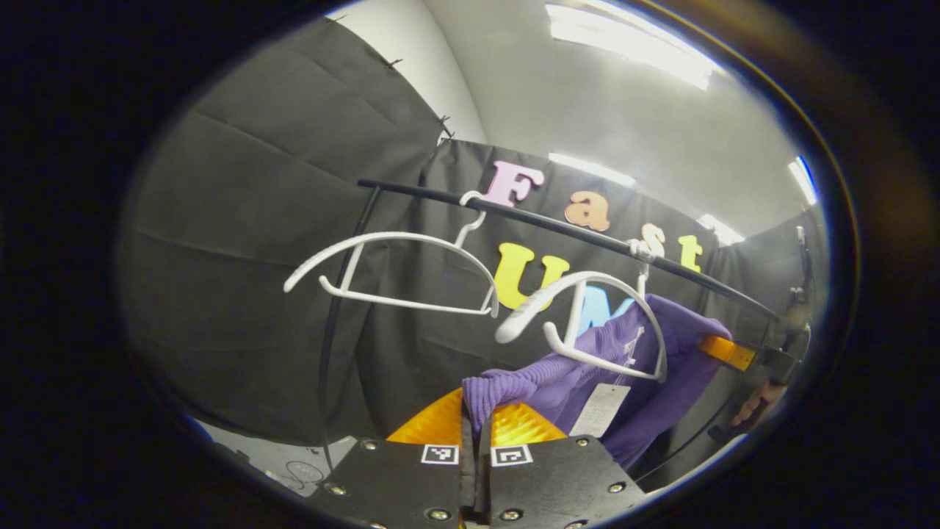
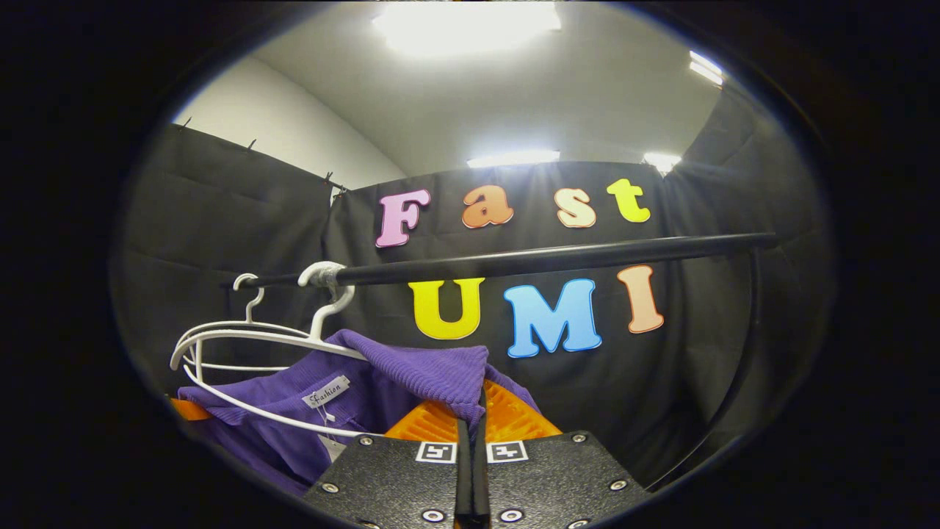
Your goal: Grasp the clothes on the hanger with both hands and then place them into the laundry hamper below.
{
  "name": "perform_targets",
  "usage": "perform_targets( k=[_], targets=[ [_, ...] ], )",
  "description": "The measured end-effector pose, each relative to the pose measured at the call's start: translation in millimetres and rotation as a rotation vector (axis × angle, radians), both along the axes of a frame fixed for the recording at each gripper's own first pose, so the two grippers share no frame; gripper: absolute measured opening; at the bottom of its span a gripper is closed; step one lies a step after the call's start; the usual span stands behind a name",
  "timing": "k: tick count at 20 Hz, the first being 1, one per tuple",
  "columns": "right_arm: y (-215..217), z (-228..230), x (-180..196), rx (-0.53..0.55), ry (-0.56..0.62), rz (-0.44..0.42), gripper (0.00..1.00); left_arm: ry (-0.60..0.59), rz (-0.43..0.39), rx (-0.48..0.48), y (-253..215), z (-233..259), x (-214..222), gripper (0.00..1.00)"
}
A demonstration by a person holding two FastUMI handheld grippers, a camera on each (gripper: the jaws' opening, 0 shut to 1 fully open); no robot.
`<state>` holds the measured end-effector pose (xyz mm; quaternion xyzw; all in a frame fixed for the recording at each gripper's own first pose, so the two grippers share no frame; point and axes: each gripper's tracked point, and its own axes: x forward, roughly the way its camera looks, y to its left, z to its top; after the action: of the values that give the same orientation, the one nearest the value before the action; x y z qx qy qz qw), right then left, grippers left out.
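Observation:
A purple knitted garment (image 1: 587,367) stretches between my two grippers, just below a white hanger (image 1: 587,316) on the black rail (image 1: 558,228). My left gripper (image 1: 476,426) is shut on one ribbed edge of the garment. In the right gripper view the same purple garment (image 2: 382,389) lies beside the white hanger (image 2: 257,345), and my right gripper (image 2: 470,419) is shut on its other edge. The right gripper (image 1: 734,354) and a hand holding it show far off in the left gripper view. A white tag (image 1: 601,408) dangles from the cloth.
A second white hanger (image 1: 396,272) hangs bare on the rail, further left. The rail's black upright (image 1: 334,323) stands near it, and another upright (image 2: 734,367) curves down at the right. Black cloth walls close in behind.

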<state>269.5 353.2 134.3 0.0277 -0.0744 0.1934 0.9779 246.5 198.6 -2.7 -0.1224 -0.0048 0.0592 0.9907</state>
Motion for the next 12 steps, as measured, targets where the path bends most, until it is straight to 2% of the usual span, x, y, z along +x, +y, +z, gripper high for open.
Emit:
perform_targets(
  k=[6, 12],
  targets=[
    [-27.2, 2.4, 47.1, 0.009, -0.013, 0.011, 0.0, 0.009, 0.046, 0.0, -29.6, -4.6, 21.4, 0.01],
    [-61.8, -10.3, 81.7, -0.073, -0.075, -0.01, 0.0, 0.032, 0.094, 0.037, -58.5, -6.7, 35.8, 0.01]
  ],
)
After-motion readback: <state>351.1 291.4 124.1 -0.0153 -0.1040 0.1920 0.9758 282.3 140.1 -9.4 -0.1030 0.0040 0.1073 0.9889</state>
